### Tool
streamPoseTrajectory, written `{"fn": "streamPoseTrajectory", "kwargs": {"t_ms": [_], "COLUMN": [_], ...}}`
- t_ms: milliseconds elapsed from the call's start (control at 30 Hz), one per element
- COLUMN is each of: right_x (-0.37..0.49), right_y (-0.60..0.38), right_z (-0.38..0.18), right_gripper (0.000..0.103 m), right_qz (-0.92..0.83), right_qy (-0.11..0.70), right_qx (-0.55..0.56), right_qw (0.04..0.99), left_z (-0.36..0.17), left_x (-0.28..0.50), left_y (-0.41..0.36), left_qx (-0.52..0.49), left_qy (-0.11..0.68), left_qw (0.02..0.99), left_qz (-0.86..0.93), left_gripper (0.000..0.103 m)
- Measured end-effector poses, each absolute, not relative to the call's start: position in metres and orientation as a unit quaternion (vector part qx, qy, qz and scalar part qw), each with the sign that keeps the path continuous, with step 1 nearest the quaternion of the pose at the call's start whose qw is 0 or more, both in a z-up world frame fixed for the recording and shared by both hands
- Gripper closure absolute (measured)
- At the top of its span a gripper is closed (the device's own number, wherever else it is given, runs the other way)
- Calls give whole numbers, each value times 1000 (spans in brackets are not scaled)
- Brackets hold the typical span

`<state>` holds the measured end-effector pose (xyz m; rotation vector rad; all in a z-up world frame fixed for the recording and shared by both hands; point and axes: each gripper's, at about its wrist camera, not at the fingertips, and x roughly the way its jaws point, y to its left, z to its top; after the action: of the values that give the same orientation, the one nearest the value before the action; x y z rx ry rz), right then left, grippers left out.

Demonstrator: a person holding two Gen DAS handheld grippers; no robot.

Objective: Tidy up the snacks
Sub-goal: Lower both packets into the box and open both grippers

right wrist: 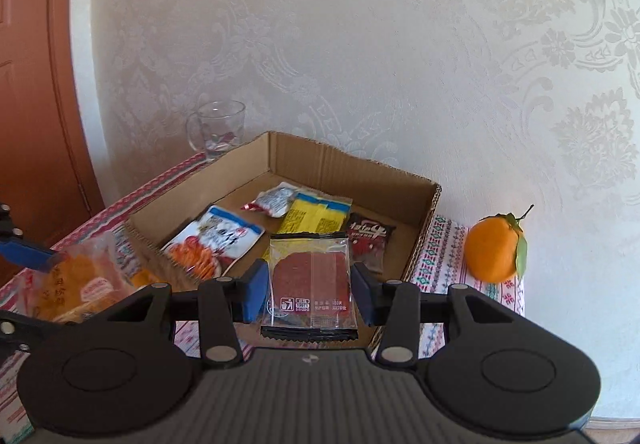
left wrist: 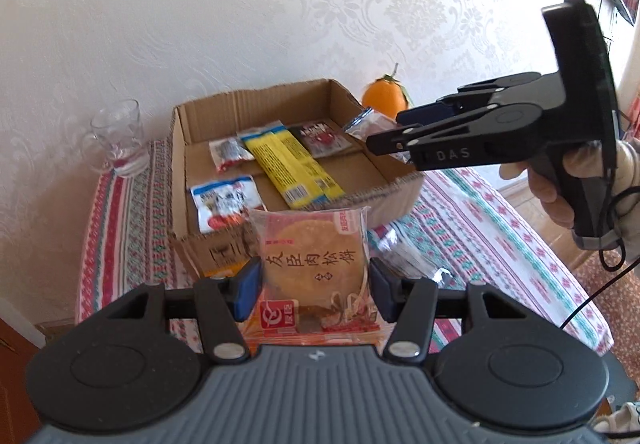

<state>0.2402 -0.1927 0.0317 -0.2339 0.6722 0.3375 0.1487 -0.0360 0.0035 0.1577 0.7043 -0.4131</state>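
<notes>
My left gripper (left wrist: 315, 290) is shut on a pork floss cake packet (left wrist: 314, 264), held above the near edge of the open cardboard box (left wrist: 280, 180). My right gripper (right wrist: 309, 286) is shut on a clear packet with a red slice (right wrist: 310, 280), held over the box's (right wrist: 424, 228) near right corner. In the box lie a yellow packet (left wrist: 292, 168), a blue-white packet (left wrist: 224, 204), a small red-white packet (left wrist: 228, 154) and a dark red packet (left wrist: 322, 136). The right gripper (left wrist: 384, 142) also shows in the left wrist view, and the cake packet (right wrist: 80, 284) in the right wrist view.
The box sits on a table with a patterned cloth (left wrist: 500, 212). A glass mug (left wrist: 120, 140) stands behind the box at the left, by the wall. An orange with a leaf (right wrist: 494, 248) sits right of the box. A shiny packet (left wrist: 408, 256) lies on the cloth near the box.
</notes>
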Motion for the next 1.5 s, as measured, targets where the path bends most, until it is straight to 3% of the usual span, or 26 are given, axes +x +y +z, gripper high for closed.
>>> {"fn": "streamPoseTrajectory", "kwargs": {"t_ms": [233,300,400,500,1367,1433,1500], "right_x": [268,268,257,245,210,207,205], "right_y": [-191,-189,-188,-188,-185,-185,-188], "right_z": [17,13,12,13,10,10,10], "right_gripper": [50,29,8,2,0,0,0], "right_qz": [141,141,146,154,132,127,123], "right_qy": [337,339,330,323,326,325,327], "right_qx": [-117,-121,-117,-105,-58,-61,-57], "right_qw": [924,922,925,928,934,935,935], "left_z": [10,12,13,12,-11,-11,-10], "left_x": [174,181,194,207,373,380,381], "left_y": [-38,-40,-44,-47,-56,-55,-56], "left_qx": [77,79,83,87,83,84,90], "left_qy": [334,332,330,332,345,333,323], "left_qw": [920,921,923,922,930,935,940], "left_qz": [-189,-188,-181,-179,-92,-83,-62], "left_gripper": [48,48,48,48,47,42,22]}}
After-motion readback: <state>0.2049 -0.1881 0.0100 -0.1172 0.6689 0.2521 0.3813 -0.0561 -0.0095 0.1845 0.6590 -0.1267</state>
